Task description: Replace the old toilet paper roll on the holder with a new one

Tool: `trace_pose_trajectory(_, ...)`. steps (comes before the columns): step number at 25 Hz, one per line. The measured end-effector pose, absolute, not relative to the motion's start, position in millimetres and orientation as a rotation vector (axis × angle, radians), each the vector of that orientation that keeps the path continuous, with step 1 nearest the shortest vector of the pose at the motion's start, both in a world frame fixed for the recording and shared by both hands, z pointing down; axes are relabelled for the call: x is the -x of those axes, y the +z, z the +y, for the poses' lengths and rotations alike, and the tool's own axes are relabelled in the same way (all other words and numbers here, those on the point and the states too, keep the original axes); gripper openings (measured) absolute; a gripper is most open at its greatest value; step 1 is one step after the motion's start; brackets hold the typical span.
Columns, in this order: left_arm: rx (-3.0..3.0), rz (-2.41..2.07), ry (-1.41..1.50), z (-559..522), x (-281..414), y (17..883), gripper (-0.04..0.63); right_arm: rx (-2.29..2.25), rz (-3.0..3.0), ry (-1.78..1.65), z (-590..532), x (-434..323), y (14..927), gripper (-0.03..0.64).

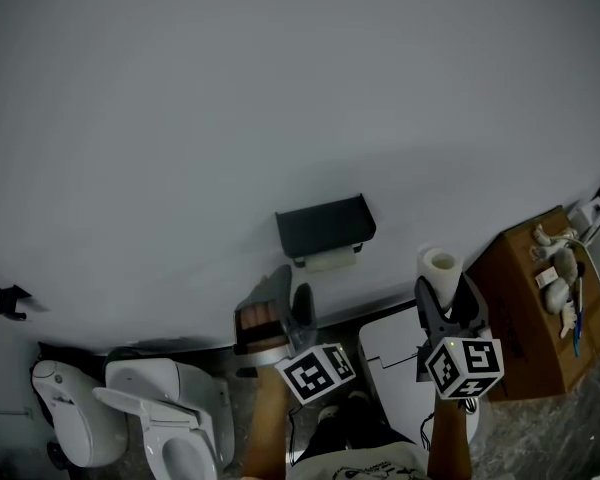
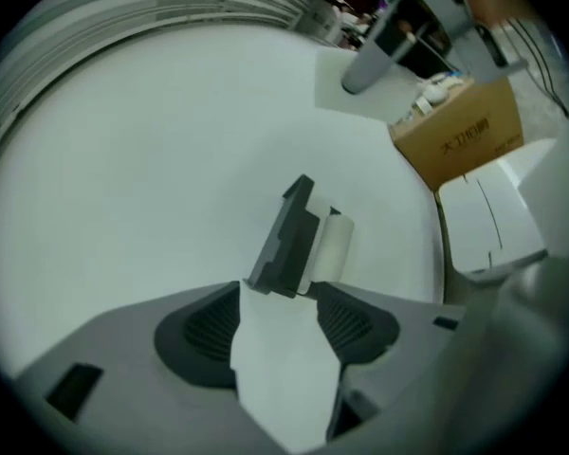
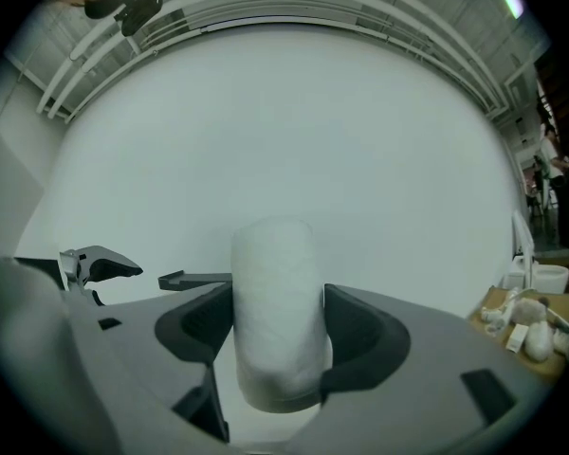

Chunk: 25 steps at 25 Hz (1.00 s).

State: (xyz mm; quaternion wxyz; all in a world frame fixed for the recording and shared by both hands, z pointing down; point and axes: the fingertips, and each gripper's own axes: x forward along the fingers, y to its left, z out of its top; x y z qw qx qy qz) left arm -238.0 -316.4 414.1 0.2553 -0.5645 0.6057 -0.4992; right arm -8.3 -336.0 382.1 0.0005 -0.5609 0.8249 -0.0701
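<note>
- The soft white cylindrical new roll (image 3: 277, 282) was clamped between the ribbed pads (image 3: 360, 325) of the right gripper (image 3: 277, 301).
- The left gripper (image 2: 277, 297) was held open before the boxy dark holder (image 2: 286, 235) carrying the old roll (image 2: 334, 246).

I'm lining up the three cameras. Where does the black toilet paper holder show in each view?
Head view: holder at centre, just above the left gripper.
Left gripper view: centre, straight beyond the open jaws.
Right gripper view: probably the thin dark bar left of the gripped new roll, seen edge-on.
Shared landmark: cardboard box, at the right in all three.
</note>
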Motion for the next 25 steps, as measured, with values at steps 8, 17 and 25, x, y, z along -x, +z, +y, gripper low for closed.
trace_pose_trajectory(8, 1.508, 1.551, -1.451, -330.8, 228.2, 438.7, 0.238, 1.786, 2.589, -0.227, -343.0, -0.3, 386.8, 0.305)
trace_pose_trajectory(17, 1.531, 1.437, -1.485, -354.3, 203.2, 462.8, 0.238, 1.831, 2.571, -0.245, -350.6, -14.2, 393.1, 0.305)
trace_pose_trajectory(25, 1.565, 1.356, -1.540, -383.0, 190.0, 489.0, 0.238, 1.892, 2.536, -0.258, -356.8, -34.2, 398.5, 0.305)
